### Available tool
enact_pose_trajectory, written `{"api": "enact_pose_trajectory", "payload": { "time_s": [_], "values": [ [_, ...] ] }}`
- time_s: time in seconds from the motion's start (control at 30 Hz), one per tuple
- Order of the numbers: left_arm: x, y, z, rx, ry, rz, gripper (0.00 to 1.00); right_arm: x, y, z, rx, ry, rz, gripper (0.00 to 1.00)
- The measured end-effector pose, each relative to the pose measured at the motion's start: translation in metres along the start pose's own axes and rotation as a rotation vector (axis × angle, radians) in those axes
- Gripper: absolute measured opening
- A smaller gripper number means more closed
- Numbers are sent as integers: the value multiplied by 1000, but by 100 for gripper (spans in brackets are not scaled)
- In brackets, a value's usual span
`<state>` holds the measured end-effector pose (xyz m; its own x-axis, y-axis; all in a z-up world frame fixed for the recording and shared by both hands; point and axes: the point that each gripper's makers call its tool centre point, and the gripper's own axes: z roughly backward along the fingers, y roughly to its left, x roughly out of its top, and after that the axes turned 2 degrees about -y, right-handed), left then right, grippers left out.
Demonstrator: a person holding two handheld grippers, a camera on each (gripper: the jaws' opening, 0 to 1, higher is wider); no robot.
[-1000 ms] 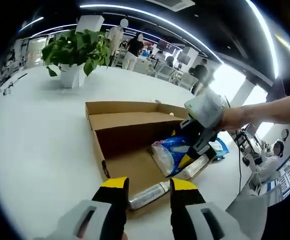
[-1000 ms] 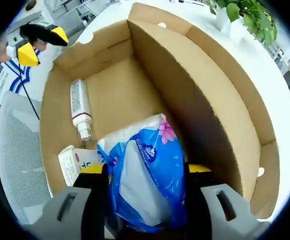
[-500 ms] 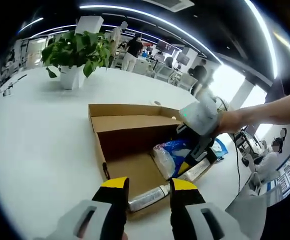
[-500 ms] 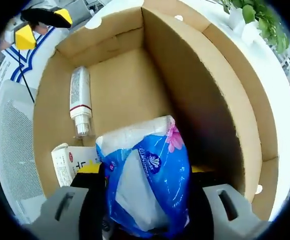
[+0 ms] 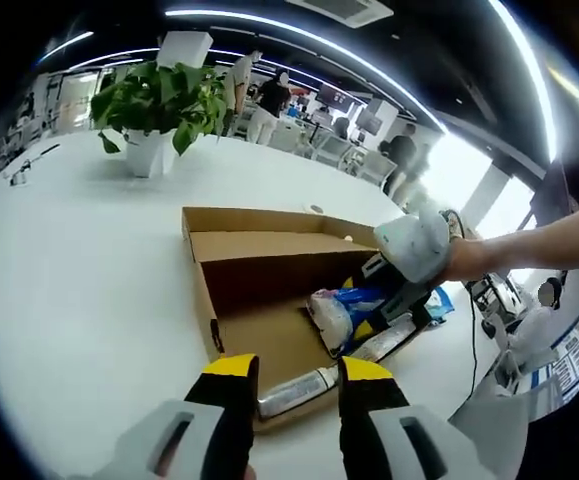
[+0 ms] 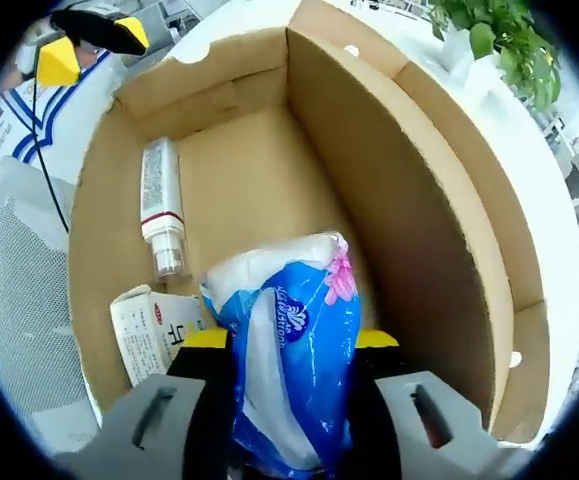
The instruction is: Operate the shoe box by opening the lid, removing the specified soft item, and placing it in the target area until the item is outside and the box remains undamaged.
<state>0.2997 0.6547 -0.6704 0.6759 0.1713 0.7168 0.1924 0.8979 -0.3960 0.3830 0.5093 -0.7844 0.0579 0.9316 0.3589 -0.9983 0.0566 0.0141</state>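
Here the blue tissue pack [image 6: 289, 375] sits pinched between the right tool [image 6: 289, 345] jaws

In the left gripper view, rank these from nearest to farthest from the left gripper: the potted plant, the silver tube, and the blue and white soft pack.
From the left gripper:
1. Silver tube, in the box's near end, just ahead of the jaws.
2. Blue and white soft pack, deeper in the cardboard box, held by the right gripper.
3. Potted plant, far across the white table.

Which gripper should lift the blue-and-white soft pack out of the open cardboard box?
Right. The right gripper already clamps the blue-and-white soft pack inside the open cardboard box; the left gripper hangs open outside it.
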Motion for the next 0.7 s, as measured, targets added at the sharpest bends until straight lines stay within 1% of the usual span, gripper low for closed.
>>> {"api": "enact_pose_trajectory", "payload": {
  "time_s": [0.17, 0.3, 0.53, 0.7],
  "values": [
    [0, 1, 5, 9, -8, 9, 32, 12, -6, 12, -41, -56, -3, 36],
    [0, -2, 8, 8, -15, 16, 32, 18, -9, 24, -61, -78, -3, 36],
    [3, -13, 10, -6, -19, 1, 32, 25, -9, 43, -91, -115, -5, 37],
    [6, -23, 12, -15, -22, -7, 32, 29, -7, 50, -106, -132, 4, 37]
  ]
}}
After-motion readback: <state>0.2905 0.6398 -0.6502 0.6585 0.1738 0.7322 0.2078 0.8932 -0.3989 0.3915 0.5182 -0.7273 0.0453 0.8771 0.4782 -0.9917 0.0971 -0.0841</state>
